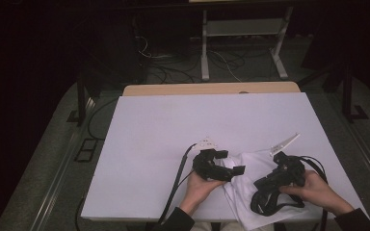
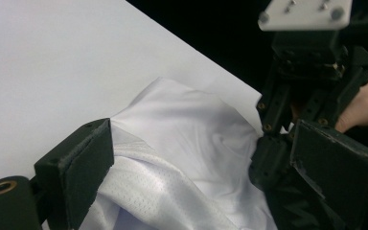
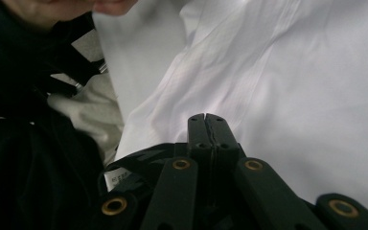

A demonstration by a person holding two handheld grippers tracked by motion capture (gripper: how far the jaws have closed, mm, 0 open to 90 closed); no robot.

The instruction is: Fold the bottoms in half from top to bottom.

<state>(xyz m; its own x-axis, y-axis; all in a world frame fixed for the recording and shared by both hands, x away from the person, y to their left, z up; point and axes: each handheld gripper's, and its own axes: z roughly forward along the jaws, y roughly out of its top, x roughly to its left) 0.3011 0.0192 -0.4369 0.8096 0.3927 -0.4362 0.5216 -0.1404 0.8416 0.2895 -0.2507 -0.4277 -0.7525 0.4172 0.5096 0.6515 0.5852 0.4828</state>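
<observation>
A crumpled white cloth (image 1: 241, 195) lies at the front of the white table top (image 1: 173, 125), between my two hands. My left gripper (image 1: 230, 162) rests at the cloth's left edge. Its jaws stand wide open in the left gripper view (image 2: 201, 148), with the cloth (image 2: 182, 129) spread loosely between them and neither pad pressing on it. My right gripper (image 1: 257, 185) points down and left onto the cloth's right side. In the right gripper view its jaws (image 3: 206, 120) are pressed together on a raised crease of the cloth (image 3: 292, 72). Folds pull toward the right gripper's tips (image 2: 268, 158).
A black cable loop (image 1: 265, 204) from the right gripper lies on the cloth near the front edge. The left gripper's cable (image 1: 176, 183) trails off the front. Bare wooden table edge (image 1: 212, 88) shows at the far side, and behind it a metal stand (image 1: 243, 29) and floor cables.
</observation>
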